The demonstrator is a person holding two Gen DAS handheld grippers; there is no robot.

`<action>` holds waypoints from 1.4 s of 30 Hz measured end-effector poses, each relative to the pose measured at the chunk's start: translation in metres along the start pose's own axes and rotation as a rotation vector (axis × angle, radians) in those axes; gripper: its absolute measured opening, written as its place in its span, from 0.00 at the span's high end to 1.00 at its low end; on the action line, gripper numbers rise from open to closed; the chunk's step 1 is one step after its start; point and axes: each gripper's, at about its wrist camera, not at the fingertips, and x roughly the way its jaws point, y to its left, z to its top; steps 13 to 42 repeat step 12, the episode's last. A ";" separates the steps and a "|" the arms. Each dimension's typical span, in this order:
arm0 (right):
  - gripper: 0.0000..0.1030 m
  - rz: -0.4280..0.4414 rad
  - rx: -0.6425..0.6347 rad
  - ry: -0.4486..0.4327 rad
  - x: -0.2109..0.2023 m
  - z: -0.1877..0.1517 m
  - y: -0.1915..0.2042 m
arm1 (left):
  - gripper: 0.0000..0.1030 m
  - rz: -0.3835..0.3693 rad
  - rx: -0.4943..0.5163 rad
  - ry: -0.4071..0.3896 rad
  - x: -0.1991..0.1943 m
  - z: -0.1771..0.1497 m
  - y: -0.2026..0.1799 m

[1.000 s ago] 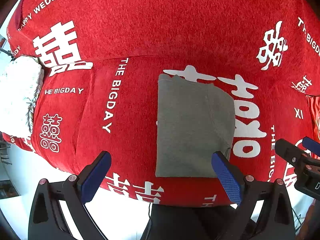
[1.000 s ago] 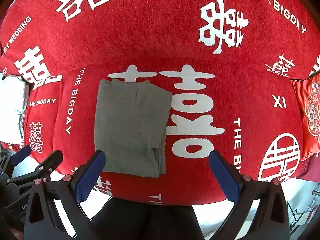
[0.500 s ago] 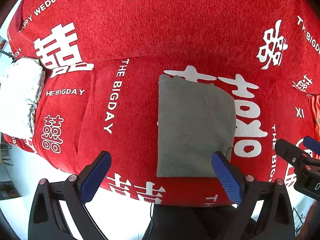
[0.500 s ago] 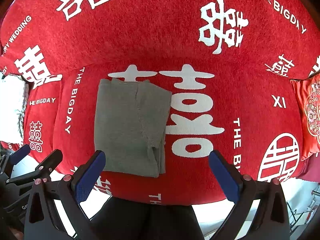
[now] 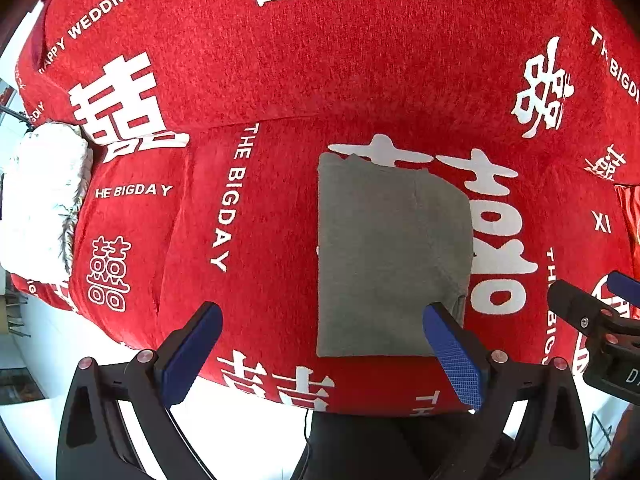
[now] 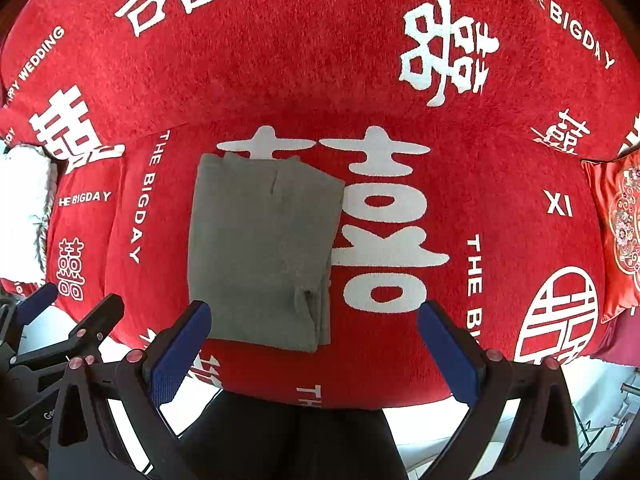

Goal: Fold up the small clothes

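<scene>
A grey garment (image 5: pixel 388 256) lies folded into a flat rectangle on the seat of a red sofa (image 5: pixel 280 240) printed with white characters. The same grey garment (image 6: pixel 260 252) shows in the right wrist view, its layered edge at the near right corner. My left gripper (image 5: pixel 322 350) hovers open above the sofa's front edge, its right finger over the garment's near right corner. My right gripper (image 6: pixel 312 346) is open too, held back from the garment's near edge. Nothing sits between either pair of blue pads.
A white fluffy cushion (image 5: pixel 40 200) rests at the sofa's left end. A red embroidered cushion (image 6: pixel 618 232) lies at the right end. Dark trousers of a person (image 6: pixel 288 440) stand right against the sofa front. White floor (image 5: pixel 240 432) shows below the seat edge.
Almost nothing differs; the views shift only very slightly. Both grippers stay open above the sofa edge and the garment lies as before.
</scene>
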 end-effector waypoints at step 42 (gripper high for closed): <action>0.00 0.000 0.005 0.006 0.001 -0.001 -0.001 | 0.02 -0.007 0.012 0.000 0.001 0.001 -0.002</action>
